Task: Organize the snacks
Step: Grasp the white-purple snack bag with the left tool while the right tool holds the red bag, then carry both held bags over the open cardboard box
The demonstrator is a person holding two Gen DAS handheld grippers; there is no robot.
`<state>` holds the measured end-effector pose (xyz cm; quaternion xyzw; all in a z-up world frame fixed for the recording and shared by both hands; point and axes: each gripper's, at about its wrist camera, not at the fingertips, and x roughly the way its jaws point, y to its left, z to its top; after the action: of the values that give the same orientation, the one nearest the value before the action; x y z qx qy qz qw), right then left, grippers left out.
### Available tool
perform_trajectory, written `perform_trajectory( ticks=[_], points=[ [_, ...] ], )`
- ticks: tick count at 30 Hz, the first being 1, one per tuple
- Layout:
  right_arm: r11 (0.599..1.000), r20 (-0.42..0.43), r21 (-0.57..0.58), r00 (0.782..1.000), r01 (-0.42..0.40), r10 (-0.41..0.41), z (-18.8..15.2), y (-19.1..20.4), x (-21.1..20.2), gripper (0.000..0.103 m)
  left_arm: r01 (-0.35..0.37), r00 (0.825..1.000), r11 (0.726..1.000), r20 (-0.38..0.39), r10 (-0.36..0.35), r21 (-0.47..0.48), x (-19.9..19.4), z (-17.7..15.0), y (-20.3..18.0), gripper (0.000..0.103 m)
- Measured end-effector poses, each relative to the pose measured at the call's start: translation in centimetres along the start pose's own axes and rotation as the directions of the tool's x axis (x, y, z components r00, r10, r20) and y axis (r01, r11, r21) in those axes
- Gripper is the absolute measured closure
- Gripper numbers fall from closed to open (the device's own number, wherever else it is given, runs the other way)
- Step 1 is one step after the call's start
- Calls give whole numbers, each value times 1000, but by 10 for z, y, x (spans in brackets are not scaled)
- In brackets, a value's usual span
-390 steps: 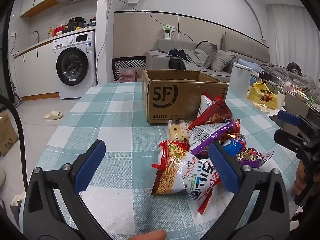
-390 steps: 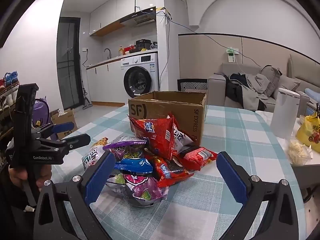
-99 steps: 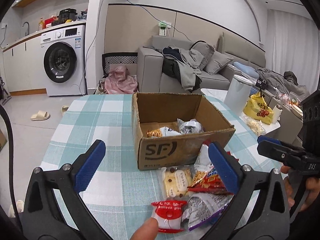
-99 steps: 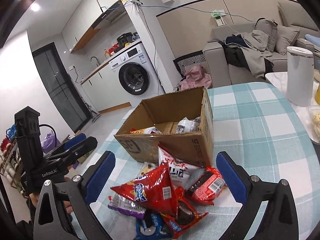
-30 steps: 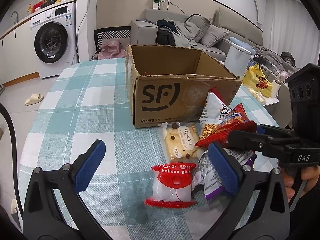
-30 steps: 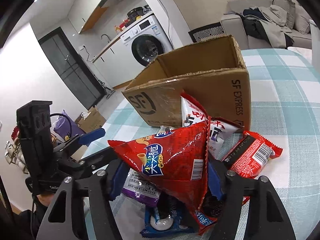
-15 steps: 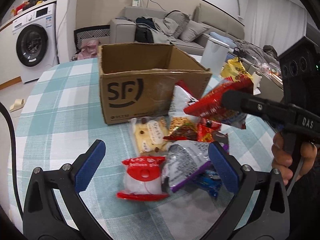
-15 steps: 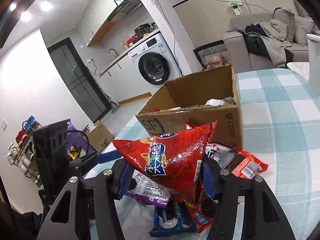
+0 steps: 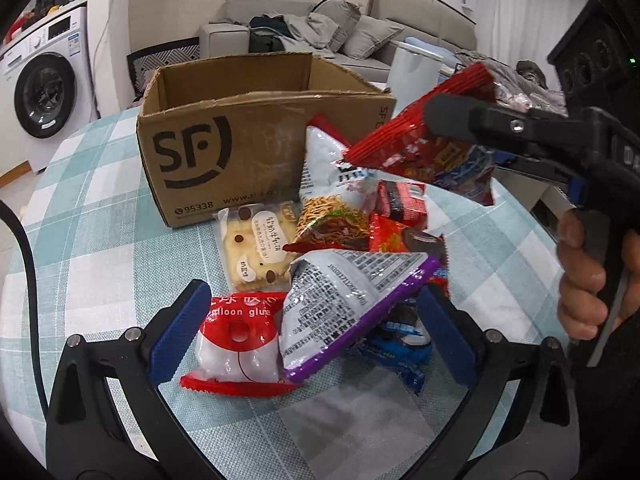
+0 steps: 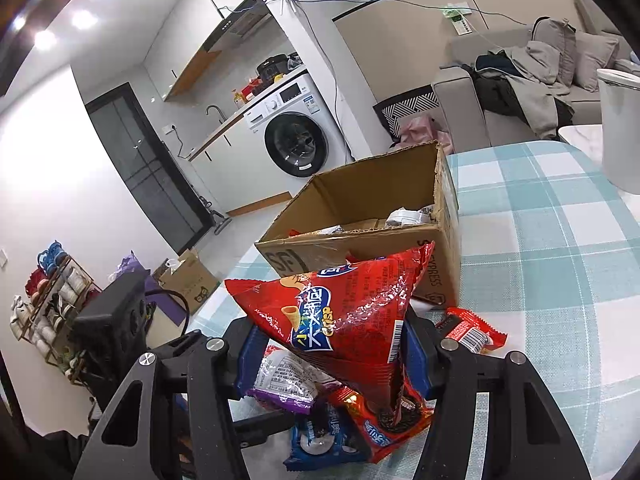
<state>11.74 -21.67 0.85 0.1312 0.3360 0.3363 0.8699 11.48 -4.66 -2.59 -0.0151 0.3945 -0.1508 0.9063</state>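
My right gripper (image 10: 332,356) is shut on a red crisp bag (image 10: 344,312) and holds it above the snack pile, in front of the open SF cardboard box (image 10: 360,216). The lifted red bag (image 9: 428,152) also shows in the left wrist view, to the right of the box (image 9: 240,144). My left gripper (image 9: 312,332) is open, low over the pile, with a red-and-white balloon glue pack (image 9: 240,344) and a purple-edged silver bag (image 9: 344,304) between its fingers. A few packets (image 10: 404,216) lie inside the box.
Several more snacks lie on the checked tablecloth (image 9: 100,240): a cookie pack (image 9: 256,248), a noodle bag (image 9: 332,208), a blue packet (image 9: 396,348), a small red bar (image 10: 472,332). A white bin (image 10: 620,132) stands at the table's far right.
My right gripper has lifted the red crisp bag higher off the pile, toward the box. My left gripper has moved closer and lower over the balloon glue pack and the purple bag.
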Motion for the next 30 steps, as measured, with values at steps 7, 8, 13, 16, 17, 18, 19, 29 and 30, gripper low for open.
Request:
perform_trajectory(
  ticks=[7, 8, 13, 16, 17, 18, 19, 29, 30],
  points=[
    [1000, -3, 1, 1000, -1, 1, -1, 1, 0, 43, 34, 999, 999, -5, -34, -6, 8, -3, -1, 41],
    [1000, -5, 1, 1000, -1, 1, 0, 0, 1, 43, 43, 999, 999, -4, -43, 0, 9, -3, -1, 46],
    [1000, -12, -2, 1000, -2, 2, -1, 1, 4, 43, 63, 998, 998, 7, -63, 16, 7, -2, -1, 58],
    [1000, -13, -3, 1000, -2, 2, -1, 1, 4, 43, 70, 997, 997, 14, -70, 12, 5, -1, 0, 58],
    [1000, -12, -3, 1000, -2, 2, -2, 1, 4, 43, 68, 997, 998, 18, -69, 10, 4, -1, 0, 58],
    [1000, -10, -3, 1000, -4, 3, -1, 1, 4, 43, 68, 997, 998, 22, -68, 8, 2, -1, 1, 59],
    [1000, -9, -4, 1000, -4, 4, -1, 2, 4, 43, 70, 997, 998, 26, -70, 6, 1, 0, 2, 59],
    [1000, 26, -8, 1000, -9, 9, 2, 4, -3, 43, 64, 994, 997, 92, -61, -33, -24, 9, 15, 60],
    [1000, 28, -8, 1000, -11, 11, 2, 4, -4, 43, 66, 993, 997, 99, -62, -38, -28, 11, 17, 60]
  ],
)
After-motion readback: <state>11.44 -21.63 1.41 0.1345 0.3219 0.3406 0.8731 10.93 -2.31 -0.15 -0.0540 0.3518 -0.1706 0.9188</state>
